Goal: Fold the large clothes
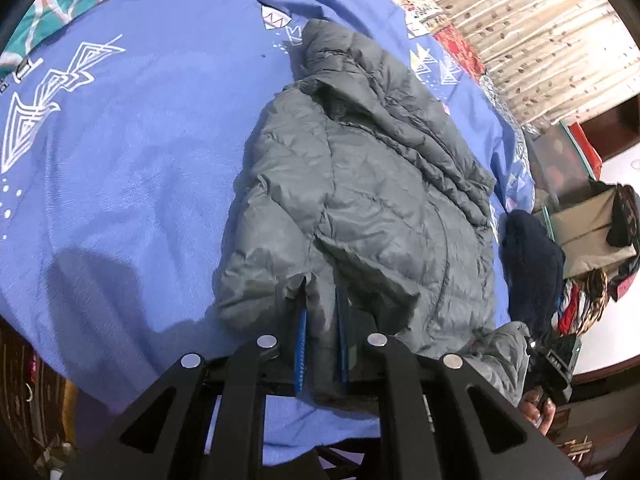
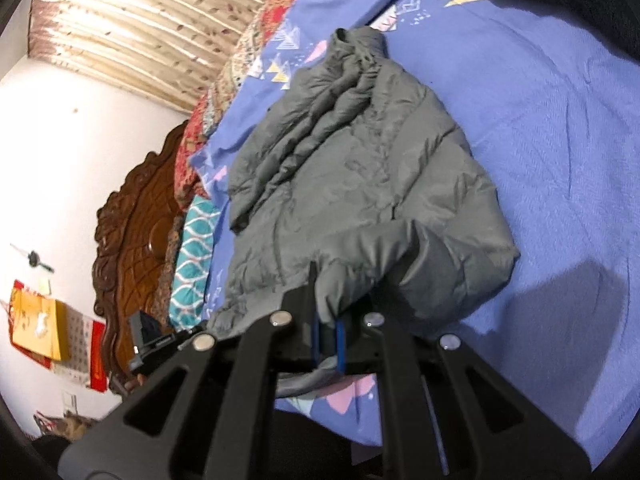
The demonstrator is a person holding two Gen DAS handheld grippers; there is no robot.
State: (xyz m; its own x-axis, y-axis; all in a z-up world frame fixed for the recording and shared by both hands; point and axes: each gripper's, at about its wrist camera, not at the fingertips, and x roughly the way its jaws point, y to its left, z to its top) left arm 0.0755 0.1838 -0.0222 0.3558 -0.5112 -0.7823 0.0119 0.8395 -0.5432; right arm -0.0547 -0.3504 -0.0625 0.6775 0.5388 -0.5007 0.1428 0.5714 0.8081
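A grey quilted puffer jacket [image 1: 360,184] lies on a blue patterned bedsheet [image 1: 132,152], collar at the far end, partly folded over itself. My left gripper [image 1: 322,300] is shut on the jacket's near hem and a fold of grey fabric hangs between its blue pads. In the right wrist view the same jacket [image 2: 360,168] lies on the sheet [image 2: 560,160]. My right gripper [image 2: 326,300] is shut on the jacket's near edge and lifts a fold. The right gripper also shows at the left wrist view's lower right [image 1: 554,364], at the hem's other corner.
A dark navy garment [image 1: 532,268] lies at the bed's right edge. A carved wooden headboard [image 2: 132,232] and a teal patterned pillow [image 2: 192,256] stand to the left in the right wrist view. Curtains [image 1: 532,32] and clutter lie beyond the bed.
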